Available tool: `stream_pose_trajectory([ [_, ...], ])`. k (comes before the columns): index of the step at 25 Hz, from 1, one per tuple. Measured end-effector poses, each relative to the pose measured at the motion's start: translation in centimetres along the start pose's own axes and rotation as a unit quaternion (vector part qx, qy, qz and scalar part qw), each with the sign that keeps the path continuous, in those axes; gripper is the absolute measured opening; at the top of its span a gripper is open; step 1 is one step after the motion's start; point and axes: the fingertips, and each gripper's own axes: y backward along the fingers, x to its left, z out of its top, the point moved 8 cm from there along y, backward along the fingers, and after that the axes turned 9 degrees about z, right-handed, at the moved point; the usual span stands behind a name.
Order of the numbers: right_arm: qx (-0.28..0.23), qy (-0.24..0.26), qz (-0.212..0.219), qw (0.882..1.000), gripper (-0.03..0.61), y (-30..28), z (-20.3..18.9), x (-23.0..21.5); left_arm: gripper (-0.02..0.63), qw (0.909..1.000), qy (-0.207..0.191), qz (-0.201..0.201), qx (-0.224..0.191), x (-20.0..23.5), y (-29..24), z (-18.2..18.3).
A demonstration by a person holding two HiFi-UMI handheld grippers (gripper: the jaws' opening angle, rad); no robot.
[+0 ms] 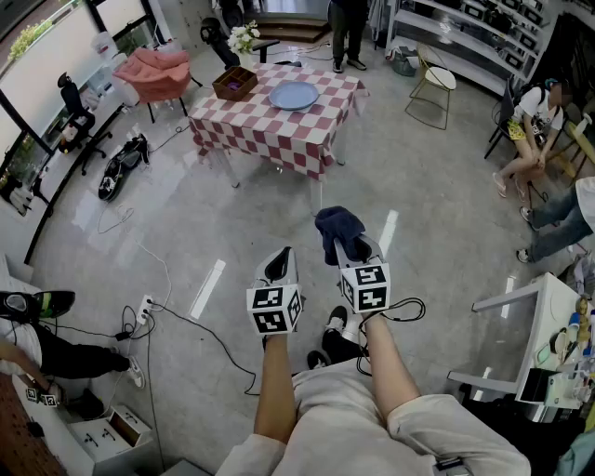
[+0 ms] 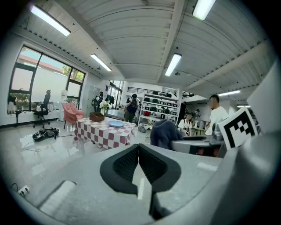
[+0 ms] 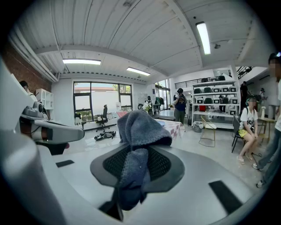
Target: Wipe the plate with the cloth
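A light blue plate lies on a table with a red-and-white checked cloth, far ahead of me across the floor. It shows small in the left gripper view as the plate. My right gripper is shut on a dark blue cloth, which bunches above the jaws and hangs between them as the cloth. My left gripper is shut with nothing in it, its jaws pressed together. Both are held at waist height, well short of the table.
A brown wooden box and white flowers stand on the table's far left. A pink armchair, cables on the floor, a wire chair, shelving and several people surround the open grey floor.
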Motion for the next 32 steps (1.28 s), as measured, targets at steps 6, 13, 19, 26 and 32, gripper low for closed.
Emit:
stream_pose_trajectory([
  [6, -0.005, -0.005, -0.001, 1.0, 0.11, -1.4, 0.2, -1.1, 0.011, 1.0, 0.002, -0.003, -0.001, 0.4, -1.6, 0.2],
  [13, -0.01, -0.012, -0.003, 1.0, 0.111, -5.2, 1.4, -3.5, 0.011, 0.9999, 0.001, -0.01, -0.003, 1.0, -6.2, 2.1],
  [19, -0.04, -0.002, 0.009, 0.999, 0.112, -10.0, 6.1, -7.6, 0.011, 0.9996, -0.024, -0.008, -0.016, 2.2, -11.7, 6.6],
  [26, -0.057, -0.021, 0.027, 0.998, 0.112, -13.5, 7.2, -11.2, 0.011, 0.9995, -0.005, 0.027, -0.013, 4.8, -16.3, 7.3],
  [32, -0.044, -0.059, 0.013, 0.997, 0.112, -16.4, 6.0, -14.8, 0.011, 0.9996, -0.006, 0.019, 0.02, 5.5, -20.9, 6.6],
])
